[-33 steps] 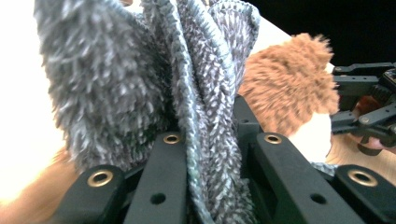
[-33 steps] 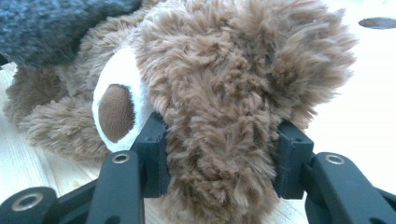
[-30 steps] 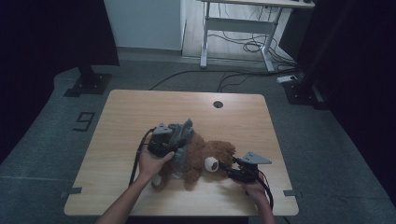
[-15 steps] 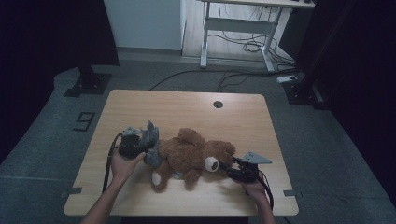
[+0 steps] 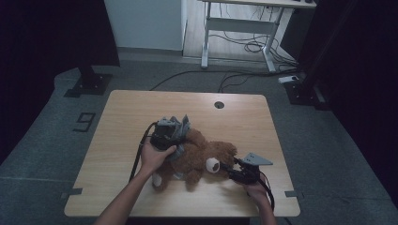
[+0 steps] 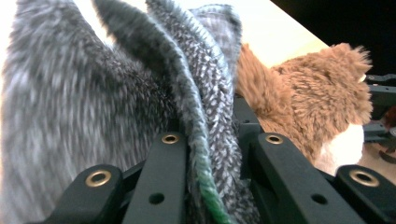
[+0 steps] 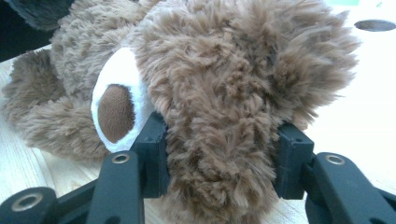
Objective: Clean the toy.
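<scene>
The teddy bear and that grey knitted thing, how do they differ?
The teddy bear is brown and shaggy with a white muzzle; the grey knitted garment is speckled grey with a ribbed weave. The bear lies on the table; the garment is held up over its body. The right gripper clamps the bear's head, the left gripper pinches the garment's edge. Both are soft.

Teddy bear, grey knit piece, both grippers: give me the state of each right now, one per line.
Teddy bear: lying on the table, head clamped by the right gripper.
Grey knit garment: pinched at an edge, bunched against the bear's body.
Left gripper: shut on the garment.
Right gripper: shut on the bear's head.
</scene>
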`<state>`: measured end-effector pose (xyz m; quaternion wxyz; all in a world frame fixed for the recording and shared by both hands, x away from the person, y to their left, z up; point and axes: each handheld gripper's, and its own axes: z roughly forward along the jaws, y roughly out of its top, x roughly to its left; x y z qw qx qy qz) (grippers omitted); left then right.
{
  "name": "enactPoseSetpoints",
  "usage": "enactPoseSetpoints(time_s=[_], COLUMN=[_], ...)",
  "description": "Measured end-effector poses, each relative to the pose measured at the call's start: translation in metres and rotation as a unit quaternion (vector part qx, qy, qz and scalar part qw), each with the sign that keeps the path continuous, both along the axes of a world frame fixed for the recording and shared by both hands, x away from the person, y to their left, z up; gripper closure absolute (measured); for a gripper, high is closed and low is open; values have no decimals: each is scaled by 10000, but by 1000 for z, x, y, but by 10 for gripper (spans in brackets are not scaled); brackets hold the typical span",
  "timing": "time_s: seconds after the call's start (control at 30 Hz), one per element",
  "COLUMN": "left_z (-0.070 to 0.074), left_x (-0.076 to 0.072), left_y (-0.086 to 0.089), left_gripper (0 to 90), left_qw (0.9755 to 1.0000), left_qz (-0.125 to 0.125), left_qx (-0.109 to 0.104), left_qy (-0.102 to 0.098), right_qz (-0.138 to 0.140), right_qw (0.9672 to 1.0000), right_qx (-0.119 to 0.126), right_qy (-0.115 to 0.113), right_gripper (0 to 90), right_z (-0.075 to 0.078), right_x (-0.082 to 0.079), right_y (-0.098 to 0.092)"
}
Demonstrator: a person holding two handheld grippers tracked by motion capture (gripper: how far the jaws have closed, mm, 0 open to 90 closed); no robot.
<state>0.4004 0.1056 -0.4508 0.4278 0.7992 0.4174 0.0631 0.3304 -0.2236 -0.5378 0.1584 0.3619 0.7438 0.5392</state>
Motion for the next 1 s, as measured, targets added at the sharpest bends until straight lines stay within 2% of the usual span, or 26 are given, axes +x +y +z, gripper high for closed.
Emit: enactPoseSetpoints(time_s=[0.07,0.13,0.3,0.37,0.47,0.53,0.6,0.67,0.77,0.8,0.87,0.9,0.97,1.0], left_z=[-7,-11,-20,-25,-30,-32,-34,-34,-34,-35,-36,-37,-38,-38], left_x=[-2,-8,-28,-37,-44,-47,-50,-53,-58,-59,-61,-61,-62,-63], left_y=[3,6,8,9,12,15,17,16,16,16,19,20,21,20], left_gripper=[797,799,805,807,808,809,810,810,811,810,811,811,811,810], left_qw=[9999,9997,9991,9982,9973,9969,9967,9964,9959,9958,9958,9958,9956,9956], left_qz=[4,-1,-86,-60,5,13,-35,-48,-70,-76,-101,-114,-133,-141], left_qx=[-150,-248,-90,-111,-229,-309,-412,-376,-330,-346,-474,-528,-547,-535], left_qy=[23,-38,-415,-591,-692,-723,-692,-757,-844,-844,-774,-743,-753,-761], right_qz=[12,18,67,85,83,77,60,28,44,133,318,424,525,543], right_qw=[10000,10000,9998,9997,9997,9997,9999,10000,9995,9988,9968,9946,9923,9916], right_qx=[-13,-11,-162,-224,-239,-236,-108,19,-272,-362,-368,-382,-343,-349], right_qy=[-11,-18,-58,-48,-53,-27,-48,-87,122,304,637,868,1072,1120], right_gripper=[469,450,372,318,239,180,160,130,66,31,0,0,0,36], right_z=[1,1,5,7,10,17,24,34,44,45,42,38,34,32], right_x=[0,0,-4,-6,-10,-11,-11,-8,4,12,23,29,33,33], right_y=[0,1,4,4,4,5,6,9,22,28,32,34,34,34])
